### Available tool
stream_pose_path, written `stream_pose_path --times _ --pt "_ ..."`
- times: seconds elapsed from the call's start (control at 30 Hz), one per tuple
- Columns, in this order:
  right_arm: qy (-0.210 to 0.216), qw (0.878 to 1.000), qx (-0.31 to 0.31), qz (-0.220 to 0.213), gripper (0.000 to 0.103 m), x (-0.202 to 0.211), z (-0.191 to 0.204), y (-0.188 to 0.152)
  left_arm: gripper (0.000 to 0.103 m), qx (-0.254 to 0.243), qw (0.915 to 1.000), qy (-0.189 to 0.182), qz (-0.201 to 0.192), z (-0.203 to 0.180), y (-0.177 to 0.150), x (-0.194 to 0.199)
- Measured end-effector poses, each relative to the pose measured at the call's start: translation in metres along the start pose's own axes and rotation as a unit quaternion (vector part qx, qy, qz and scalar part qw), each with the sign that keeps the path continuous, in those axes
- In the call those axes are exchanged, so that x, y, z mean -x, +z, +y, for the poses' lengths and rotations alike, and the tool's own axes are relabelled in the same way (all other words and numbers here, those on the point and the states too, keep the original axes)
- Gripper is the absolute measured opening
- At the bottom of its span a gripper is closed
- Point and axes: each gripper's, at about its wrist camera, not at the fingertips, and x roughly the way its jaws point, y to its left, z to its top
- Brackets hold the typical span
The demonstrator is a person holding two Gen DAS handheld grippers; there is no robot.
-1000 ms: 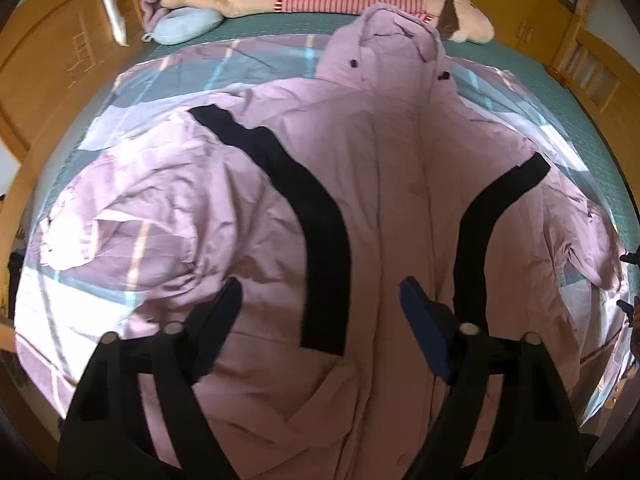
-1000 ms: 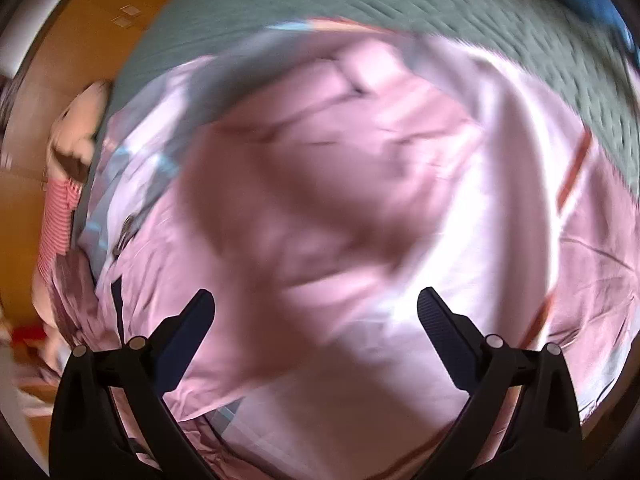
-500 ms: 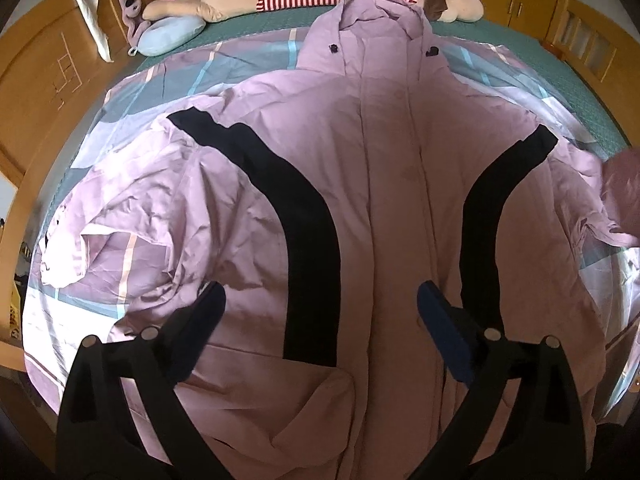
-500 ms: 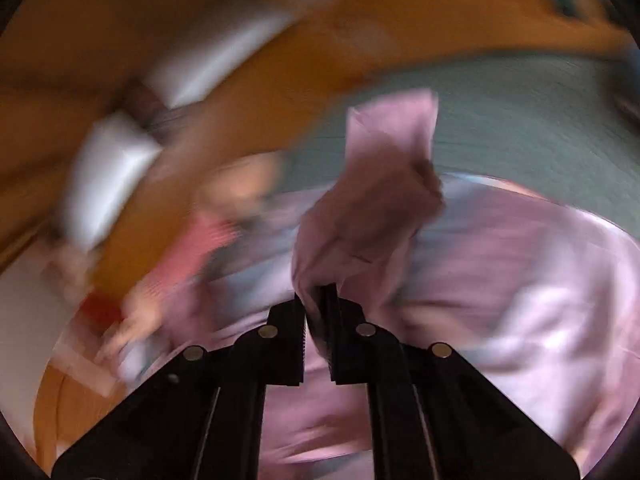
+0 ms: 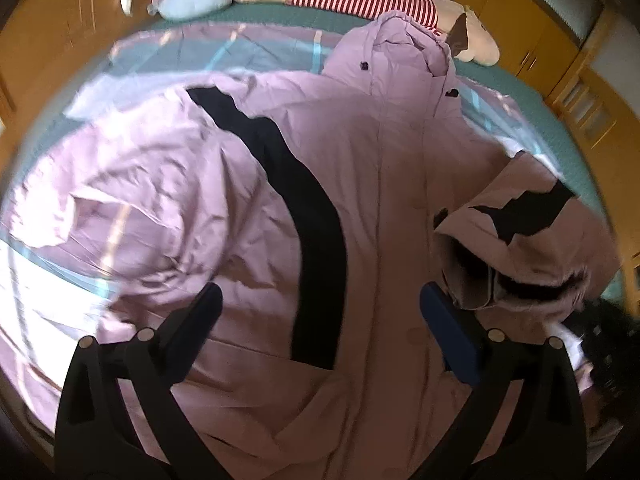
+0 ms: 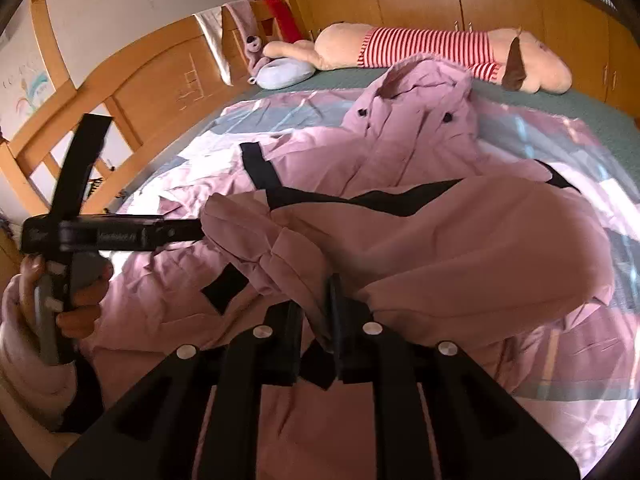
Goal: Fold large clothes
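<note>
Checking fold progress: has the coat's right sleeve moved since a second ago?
Yes. The sleeve, pinched in the right tongs, now lies over the coat front, inward from the bed's edge.

I can't read any text for certain from here. In the right wrist view, the left gripper's black body (image 6: pixel 108 234) at about nine o'clock carries a line of pale lettering, too small and blurred for me to make out. On the white wall (image 6: pixel 120 12) toward eleven o'clock I see a few dark scribbled marks, and a coloured drawing with faint letters farther left; neither is legible. The left wrist view shows me no writing.
</note>
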Motion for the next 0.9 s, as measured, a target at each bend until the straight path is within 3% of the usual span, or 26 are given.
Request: stream_pose_path --times 0.2,0.3,0.37,0.4,0.43,0.47,0.57,0.67,0.77,0.8,0.87,0.9 --pt "-0.042 0.995 0.088 0.029 0.017 -0.002 0.006 0.000 0.100 0.066 0.9920 -0.098 0.045 0.012 -0.001 -0.018" --pt "-0.062 0.991 0.114 0.033 0.020 -0.016 0.017 -0.014 0.100 0.062 0.9930 -0.091 0.044 0.008 -0.002 -0.019" --pt "-0.071 0.988 0.133 0.036 0.031 -0.020 0.025 -0.020 0.100 0.062 0.9899 -0.113 0.058 0.005 -0.004 -0.023" --pt "-0.069 0.987 0.139 0.040 0.043 -0.023 0.028 -0.021 0.100 0.064 0.9872 -0.129 0.070 0.003 -0.004 -0.026" --pt "-0.038 0.988 0.143 0.048 0.085 -0.024 0.031 -0.022 0.100 0.066 0.9811 -0.158 0.091 0.000 -0.006 -0.031" --pt "-0.001 0.988 0.145 0.055 0.100 -0.025 0.034 -0.023 0.100 0.066 0.9778 -0.172 0.101 -0.001 -0.007 -0.033" --pt "0.011 0.988 0.145 0.052 0.102 -0.016 0.037 -0.020 0.100 0.060 0.9732 -0.190 0.116 -0.008 -0.010 -0.039" --pt "0.041 0.994 0.095 0.019 0.102 0.006 0.017 -0.010 0.100 0.067 0.9675 -0.208 0.126 -0.012 -0.011 -0.042" --pt "-0.007 0.998 0.064 -0.004 0.102 0.020 -0.006 -0.002 0.100 0.077 0.9569 -0.244 0.138 -0.019 -0.013 -0.047" --pt "-0.022 0.998 0.050 -0.015 0.102 0.025 -0.014 -0.001 0.100 0.080 0.9513 -0.259 0.147 -0.023 -0.015 -0.049" --pt "-0.030 0.999 0.001 -0.041 0.102 0.038 -0.039 0.004 0.100 0.088 0.9271 -0.315 0.184 -0.037 -0.022 -0.059" --pt "-0.029 0.997 -0.034 -0.057 0.102 0.047 -0.054 0.006 0.100 0.087 0.9195 -0.330 0.195 -0.043 -0.025 -0.064"
